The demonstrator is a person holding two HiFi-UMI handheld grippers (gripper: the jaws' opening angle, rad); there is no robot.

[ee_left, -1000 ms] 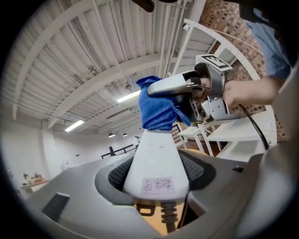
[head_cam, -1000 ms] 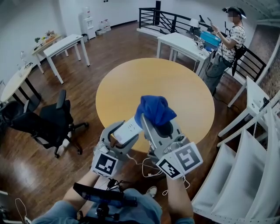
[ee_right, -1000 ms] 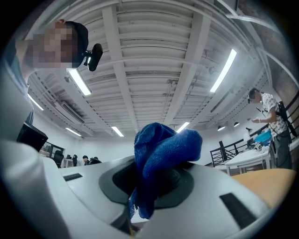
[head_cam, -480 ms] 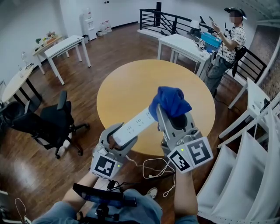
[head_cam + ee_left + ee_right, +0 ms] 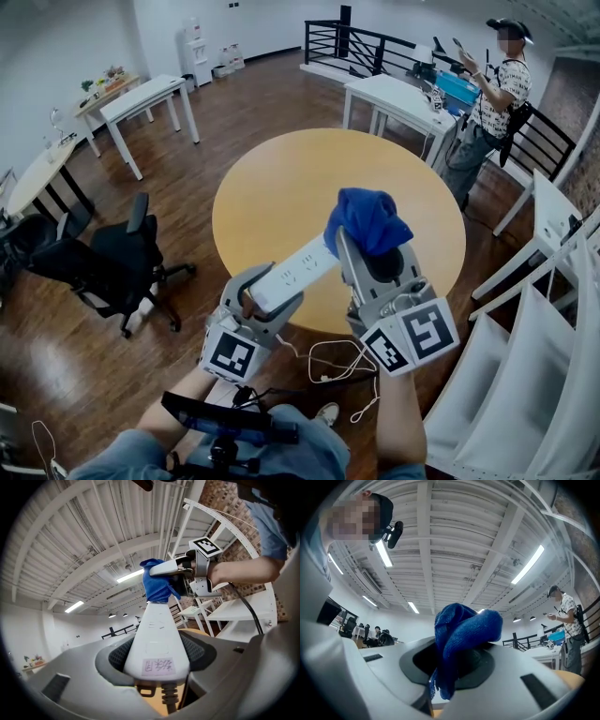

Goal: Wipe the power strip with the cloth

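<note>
In the head view the white power strip (image 5: 292,270) is held up in the air over the near edge of the round wooden table (image 5: 281,183). My left gripper (image 5: 265,292) is shut on its cable end. My right gripper (image 5: 371,251) is shut on a bunched blue cloth (image 5: 368,218), which rests against the strip's far end. The left gripper view looks along the strip (image 5: 157,637) from my left gripper (image 5: 157,657) to the cloth (image 5: 157,585) and the right gripper (image 5: 186,573) at its tip. In the right gripper view the cloth (image 5: 461,637) fills my right gripper (image 5: 459,660). The strip's white cable (image 5: 330,360) hangs below.
A black office chair (image 5: 112,262) stands left of the table. White desks (image 5: 150,94) (image 5: 398,94) stand further back, with a person (image 5: 492,89) beside the right one. White shelving (image 5: 534,356) runs along the right, close to my right arm.
The right gripper has carried the cloth along the strip from near the left gripper out to its far end, uncovering the sockets. In the last half second almost nothing moved.
</note>
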